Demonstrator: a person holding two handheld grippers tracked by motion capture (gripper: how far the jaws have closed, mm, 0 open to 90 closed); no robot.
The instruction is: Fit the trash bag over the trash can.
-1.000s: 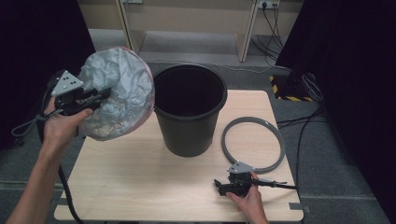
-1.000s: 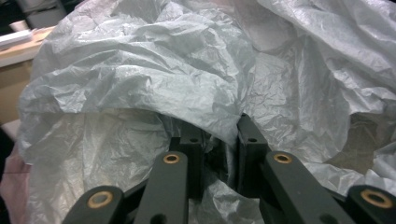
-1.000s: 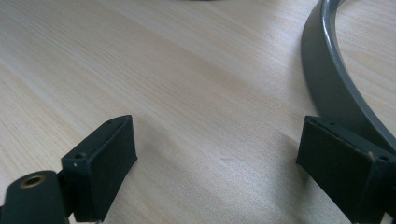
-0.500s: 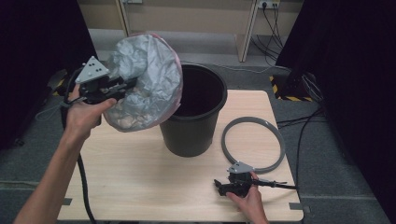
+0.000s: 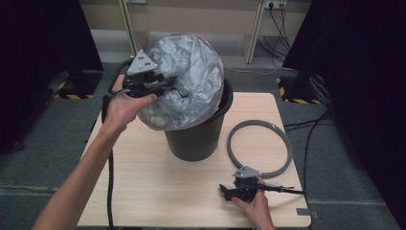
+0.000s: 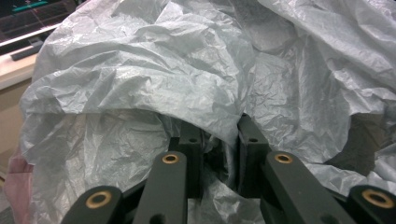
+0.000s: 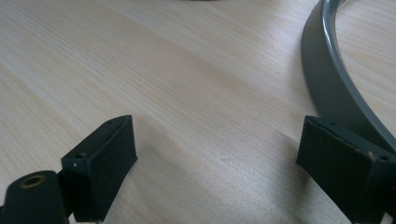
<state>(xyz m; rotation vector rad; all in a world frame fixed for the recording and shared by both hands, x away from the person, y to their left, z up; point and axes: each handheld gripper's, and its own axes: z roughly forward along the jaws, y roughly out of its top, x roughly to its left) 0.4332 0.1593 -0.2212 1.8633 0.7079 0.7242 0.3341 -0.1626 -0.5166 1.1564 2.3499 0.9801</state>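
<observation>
- Your left gripper (image 5: 160,86) pinches the grey bag (image 5: 189,81) tight and has carried it from the table's left edge to over the black bin (image 5: 198,139). Next, push it in.
- Your right gripper (image 5: 230,191) rests near the table's front edge, jaws wide apart, beside the grey ring (image 5: 260,148).

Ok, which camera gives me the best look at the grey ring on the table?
The high view: the whole grey ring shows there, lying flat on the table beside the black bin. The right gripper view shows just one curved stretch of it beyond the right gripper, whose jaws stand open. The left gripper view looks into the silver bag.
</observation>
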